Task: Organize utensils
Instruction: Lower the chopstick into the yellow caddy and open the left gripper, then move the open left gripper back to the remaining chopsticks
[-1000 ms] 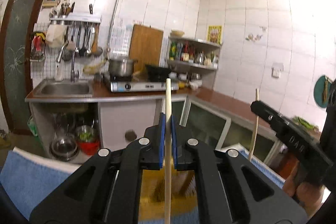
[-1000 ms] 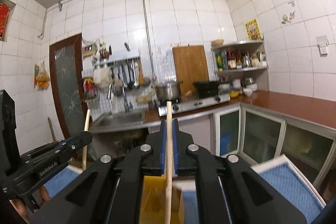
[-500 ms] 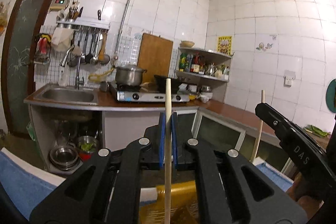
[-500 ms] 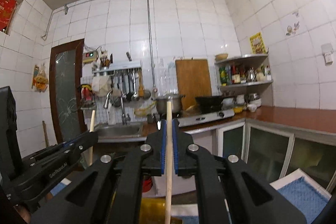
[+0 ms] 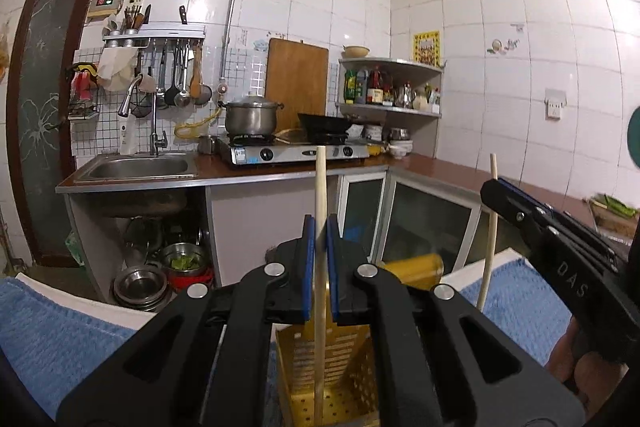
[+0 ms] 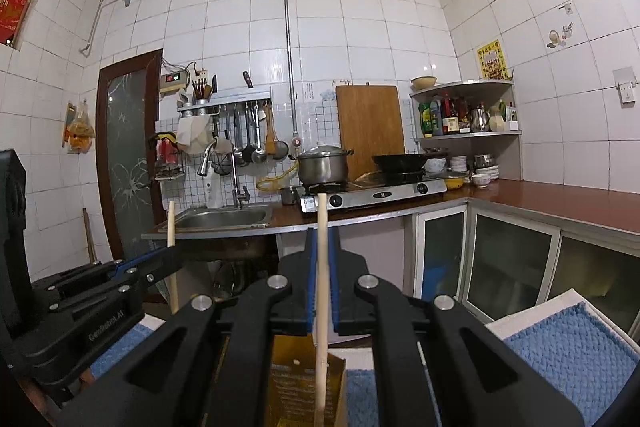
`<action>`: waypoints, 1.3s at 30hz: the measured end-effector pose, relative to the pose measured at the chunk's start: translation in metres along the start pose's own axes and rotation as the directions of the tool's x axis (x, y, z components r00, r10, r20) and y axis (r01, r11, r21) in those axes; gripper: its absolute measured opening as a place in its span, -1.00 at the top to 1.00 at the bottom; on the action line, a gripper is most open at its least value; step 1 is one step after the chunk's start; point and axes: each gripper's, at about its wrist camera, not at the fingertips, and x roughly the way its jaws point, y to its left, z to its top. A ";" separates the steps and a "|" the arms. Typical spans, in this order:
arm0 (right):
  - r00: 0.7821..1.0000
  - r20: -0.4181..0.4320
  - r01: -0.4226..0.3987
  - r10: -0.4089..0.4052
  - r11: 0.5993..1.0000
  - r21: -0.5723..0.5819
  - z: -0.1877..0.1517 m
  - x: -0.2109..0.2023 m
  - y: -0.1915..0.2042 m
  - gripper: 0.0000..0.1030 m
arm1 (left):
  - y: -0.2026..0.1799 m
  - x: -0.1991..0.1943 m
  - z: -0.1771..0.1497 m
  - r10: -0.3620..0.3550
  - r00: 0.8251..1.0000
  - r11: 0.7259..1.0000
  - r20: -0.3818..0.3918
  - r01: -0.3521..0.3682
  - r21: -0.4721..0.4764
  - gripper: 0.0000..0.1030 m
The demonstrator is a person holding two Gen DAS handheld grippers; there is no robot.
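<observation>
We hold one wooden chopstick (image 5: 320, 227) upright between the blue pads (image 5: 308, 267) of our left gripper (image 5: 320, 269), the jaws closed down to the stick's own width, and its lower end reaches down into the yellow perforated holder (image 5: 344, 379) that stands directly below. Our right gripper (image 6: 322, 279) does the same with a second chopstick (image 6: 322, 267), pinched upright, its lower end dropping toward the holder's mouth (image 6: 304, 379); from that view we cannot tell whether the tip is inside it or only in front of its rim. Each gripper shows in the other's camera, so the two sticks stand near each other, one to either side of the holder. The holder rests on a blue towel (image 5: 60, 343) that spreads out to both sides of it. We judge the task to be partway along: both sticks are picked up and brought over the holder, but neither is let go, so the lowering and release are left (whether other utensils wait out of sight, we cannot tell). Well beyond the holder run the kitchen counter (image 5: 280, 173), the sink (image 5: 140, 167) and the gas stove (image 5: 296, 151).
</observation>
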 end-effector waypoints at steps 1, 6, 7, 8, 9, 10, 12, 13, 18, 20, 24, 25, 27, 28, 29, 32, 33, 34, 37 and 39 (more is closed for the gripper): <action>1.000 -0.008 0.001 -0.001 1.000 0.000 -0.003 0.000 -0.001 0.89 | 0.000 -0.001 -0.002 0.000 1.000 1.000 -0.004 0.000 0.001 0.91; 0.999 -0.050 0.007 -0.006 1.000 0.007 -0.017 0.001 -0.005 0.89 | 0.006 -0.001 -0.012 -0.004 0.998 1.000 -0.070 0.003 -0.012 0.91; 0.998 -0.062 0.005 -0.005 1.000 0.010 -0.019 0.001 -0.006 0.89 | 0.008 0.000 -0.014 -0.006 0.996 1.000 -0.091 0.004 -0.020 0.91; 0.997 -0.073 0.005 -0.004 1.000 0.012 -0.022 0.001 -0.006 0.89 | 0.011 -0.001 -0.016 -0.006 0.994 0.999 -0.114 0.003 -0.032 0.91; 0.996 -0.085 0.004 -0.003 1.000 0.012 -0.023 0.001 -0.006 0.89 | 0.012 -0.001 -0.017 -0.004 0.992 0.999 -0.125 -0.001 -0.037 0.91; 0.995 -0.103 0.002 -0.001 1.000 0.011 -0.025 0.001 -0.006 0.89 | 0.013 -0.001 -0.018 0.001 0.989 0.999 -0.145 -0.006 -0.037 0.91; 0.993 -0.118 0.009 -0.008 1.000 0.005 -0.026 -0.001 -0.005 0.89 | 0.014 -0.003 -0.021 0.005 0.984 0.999 -0.180 -0.012 -0.040 0.91; 0.991 -0.133 0.008 -0.008 1.000 0.006 -0.025 -0.002 -0.005 0.89 | 0.016 -0.004 -0.023 0.001 0.980 0.999 -0.199 -0.010 -0.048 0.91; 0.976 -0.216 0.000 -0.001 1.000 -0.004 -0.024 -0.005 -0.006 0.87 | 0.020 -0.014 -0.028 0.007 0.967 0.998 -0.254 -0.021 -0.052 0.52; 0.970 -0.243 -0.004 0.002 1.000 -0.009 -0.022 -0.010 -0.005 0.76 | 0.023 -0.025 -0.027 0.013 0.967 0.998 -0.255 -0.028 -0.056 0.26; 0.972 -0.233 0.016 -0.018 1.000 -0.010 -0.012 -0.030 -0.003 -0.15 | 0.028 -0.046 -0.026 0.015 0.963 0.996 -0.268 -0.037 -0.076 -0.20; 0.971 -0.236 0.023 -0.028 0.999 -0.023 -0.009 -0.036 -0.001 -0.15 | 0.028 -0.051 -0.025 0.015 0.964 0.996 -0.267 -0.037 -0.077 -0.23; 0.969 -0.242 0.031 -0.039 0.999 -0.037 -0.006 -0.047 0.001 -0.15 | 0.030 -0.064 -0.025 0.025 0.962 0.996 -0.273 -0.046 -0.072 -0.39; 0.967 -0.250 0.038 -0.048 0.998 -0.043 -0.006 -0.054 0.002 -0.18 | 0.030 -0.070 -0.026 0.028 0.960 0.996 -0.278 -0.049 -0.070 -0.51; 0.965 -0.258 0.045 -0.056 0.998 -0.045 -0.006 -0.061 0.002 -0.21 | 0.031 -0.077 -0.026 0.033 0.959 0.996 -0.280 -0.054 -0.067 -0.60; 0.957 -0.283 0.057 -0.067 0.997 -0.042 -0.011 -0.080 0.003 -0.30 | 0.031 -0.100 -0.030 0.054 0.958 0.996 -0.281 -0.073 -0.058 -0.86; 0.953 -0.294 0.060 -0.070 0.997 -0.041 -0.014 -0.086 0.004 -0.31 | 0.032 -0.109 -0.033 0.057 0.957 0.996 -0.284 -0.076 -0.056 -0.87; 0.949 -0.307 0.063 -0.072 0.997 -0.039 -0.018 -0.093 0.006 -0.34 | 0.032 -0.116 -0.035 0.057 0.956 0.996 -0.289 -0.074 -0.050 -0.90; 0.935 -0.348 0.065 -0.072 0.997 -0.032 -0.031 -0.111 0.008 -0.42 | 0.029 -0.132 -0.044 0.064 0.947 0.997 -0.314 -0.073 -0.018 -0.90; 0.924 -0.376 0.067 -0.073 0.997 -0.029 -0.041 -0.124 0.009 -0.48 | 0.028 -0.141 -0.053 0.102 0.936 0.995 -0.337 -0.104 0.013 -0.90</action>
